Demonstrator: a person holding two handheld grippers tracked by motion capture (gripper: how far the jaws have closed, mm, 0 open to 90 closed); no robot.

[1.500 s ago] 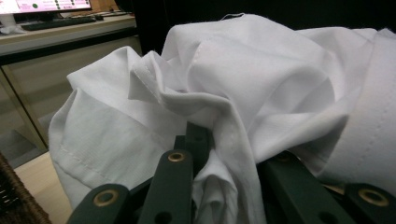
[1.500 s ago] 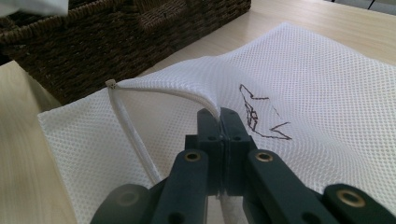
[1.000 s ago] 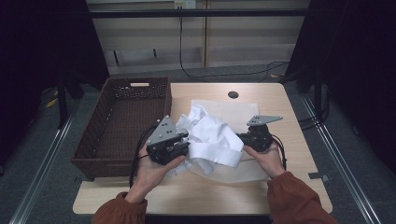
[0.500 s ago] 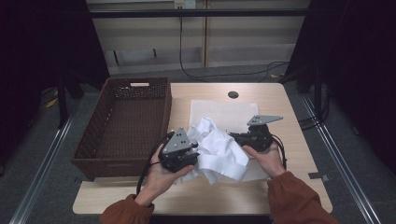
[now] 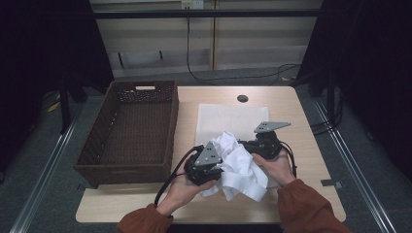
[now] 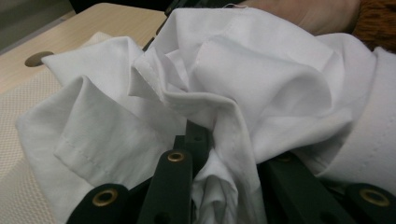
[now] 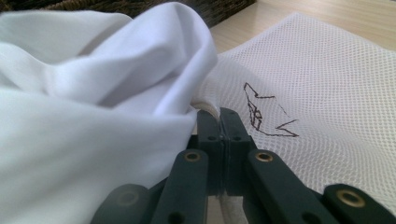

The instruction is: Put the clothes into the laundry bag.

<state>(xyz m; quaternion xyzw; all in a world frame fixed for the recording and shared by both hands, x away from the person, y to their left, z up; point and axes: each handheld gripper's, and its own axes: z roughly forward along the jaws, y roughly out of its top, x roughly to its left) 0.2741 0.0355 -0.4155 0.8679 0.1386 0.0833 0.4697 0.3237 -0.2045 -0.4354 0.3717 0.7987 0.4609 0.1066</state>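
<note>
Between my 2 grippers the white cloth [image 5: 238,167] hangs bunched over the mesh sheet [image 5: 228,116]. I have the left gripper [image 5: 206,167] clamped on its left folds and the right gripper [image 5: 260,145] pinching its right edge, nearer the sheet.

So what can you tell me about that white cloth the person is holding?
The white cloth is thin woven fabric with stitched hems, crumpled into a loose, puffy bundle of folds. It lies near the front of the wooden table, partly on a white mesh sheet, beside a brown wicker basket. The left tongs pinch a fold of it, and the right tongs are shut on its edge.
</note>
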